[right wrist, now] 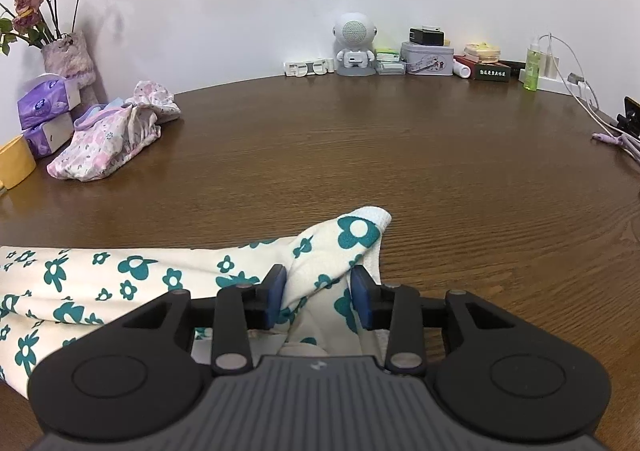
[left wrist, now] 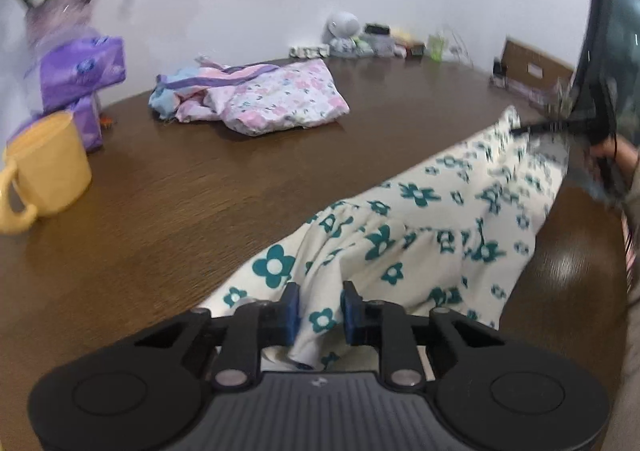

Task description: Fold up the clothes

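Note:
A cream garment with teal flowers [left wrist: 420, 235] lies stretched across the brown table [left wrist: 180, 191]. My left gripper [left wrist: 320, 311] is shut on one end of it, with cloth bunched between the blue pads. My right gripper [right wrist: 318, 297] is shut on the other end [right wrist: 352, 243], a corner sticking up past the pads; the garment runs off to the left in the right wrist view. The right gripper shows blurred at the far end of the garment in the left wrist view [left wrist: 560, 127]. A pink floral garment [left wrist: 260, 95] lies in a loose heap at the far left [right wrist: 112, 139].
A yellow mug [left wrist: 44, 171] and purple tissue packs [left wrist: 84, 79] stand at the left by a flower vase [right wrist: 68, 51]. A white robot-shaped speaker [right wrist: 354, 45], tins, boxes, a green bottle [right wrist: 534, 67] and cables [right wrist: 588, 99] line the wall.

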`<state>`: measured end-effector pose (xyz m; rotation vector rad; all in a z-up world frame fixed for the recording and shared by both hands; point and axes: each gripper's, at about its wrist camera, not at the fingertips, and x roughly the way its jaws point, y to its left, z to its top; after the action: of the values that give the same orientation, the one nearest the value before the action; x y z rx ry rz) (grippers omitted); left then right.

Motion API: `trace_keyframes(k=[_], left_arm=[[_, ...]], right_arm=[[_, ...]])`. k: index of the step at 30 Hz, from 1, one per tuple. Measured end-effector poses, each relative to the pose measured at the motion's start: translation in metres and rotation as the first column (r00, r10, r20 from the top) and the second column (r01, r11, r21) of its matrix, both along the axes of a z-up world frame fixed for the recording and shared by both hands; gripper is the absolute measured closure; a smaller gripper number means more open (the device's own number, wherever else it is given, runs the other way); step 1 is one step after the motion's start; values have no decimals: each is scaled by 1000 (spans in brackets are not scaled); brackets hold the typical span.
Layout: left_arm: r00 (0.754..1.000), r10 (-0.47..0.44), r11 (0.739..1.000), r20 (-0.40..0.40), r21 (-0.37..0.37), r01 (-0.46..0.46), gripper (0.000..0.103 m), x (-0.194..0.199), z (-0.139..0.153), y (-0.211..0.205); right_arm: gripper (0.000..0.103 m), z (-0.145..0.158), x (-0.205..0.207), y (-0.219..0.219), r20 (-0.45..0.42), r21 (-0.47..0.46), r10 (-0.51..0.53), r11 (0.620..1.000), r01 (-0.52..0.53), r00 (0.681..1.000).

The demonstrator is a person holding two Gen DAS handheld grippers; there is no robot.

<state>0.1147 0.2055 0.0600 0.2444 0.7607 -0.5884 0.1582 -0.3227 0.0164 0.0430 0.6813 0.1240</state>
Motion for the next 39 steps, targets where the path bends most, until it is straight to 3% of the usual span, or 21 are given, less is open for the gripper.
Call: trace_keyframes(k=[3, 4, 5, 7, 9, 11, 15, 19, 23, 28, 32, 33, 35, 39], left_arm=[[1000, -2, 999, -15, 32, 3, 79, 0, 9, -1], [1000, -1, 999, -25, 36, 2, 64, 1, 13, -1], [1000, -13, 999, -24, 30, 13, 57, 1, 19, -1], [998, -65, 998, 0, -3, 65, 26, -2, 35, -3], [988, -154, 987, 10, -43, 154, 14, -1, 46, -12], [970, -243, 970, 7, -5, 243, 14, 1, 49, -30], [934, -351, 915, -68, 187, 358, 14, 15, 27, -62], [902, -413, 868, -127, 246, 432, 12, 26, 2, -67], [904, -396, 896, -163, 147, 419, 21, 35, -3, -54], [927, -363, 918, -95, 136, 373, 57, 24, 2, -46], [940, -331, 938, -82, 79, 337, 59, 23, 1, -37], [945, -320, 943, -72, 68, 325, 57, 22, 0, -35], [953, -296, 953, -57, 50, 299, 45, 21, -2, -29], [969, -242, 967, -51, 63, 245, 42, 17, 1, -12]], right_arm=[[68, 0, -1, 0, 2, -4, 2, 1000, -2, 1000], [67, 0, -1, 0, 3, 0, 4, 1000, -4, 1000], [67, 0, -1, -1, 2, 2, 5, 1000, -5, 1000], [66, 0, -1, -1, 1, 4, 8, 1000, -8, 1000], [65, 0, 0, 0, -1, 3, 9, 1000, -9, 1000], [64, 0, 0, 0, -2, 1, 7, 1000, -7, 1000], [63, 0, 1, 3, -4, -8, 3, 1000, -3, 1000], [63, 0, 1, 3, -6, -9, -4, 1000, 4, 1000], [61, 0, 1, 4, -9, -11, -10, 1000, 10, 1000], [60, 0, 2, 5, -16, -17, -11, 1000, 11, 1000], [57, 0, 3, 5, -18, -26, -10, 1000, 10, 1000], [57, 0, 3, 6, -19, -28, -10, 1000, 9, 1000], [56, 0, 2, 6, -19, -33, -10, 999, 9, 1000], [55, 0, 3, 6, -21, -38, -7, 999, 6, 1000]])
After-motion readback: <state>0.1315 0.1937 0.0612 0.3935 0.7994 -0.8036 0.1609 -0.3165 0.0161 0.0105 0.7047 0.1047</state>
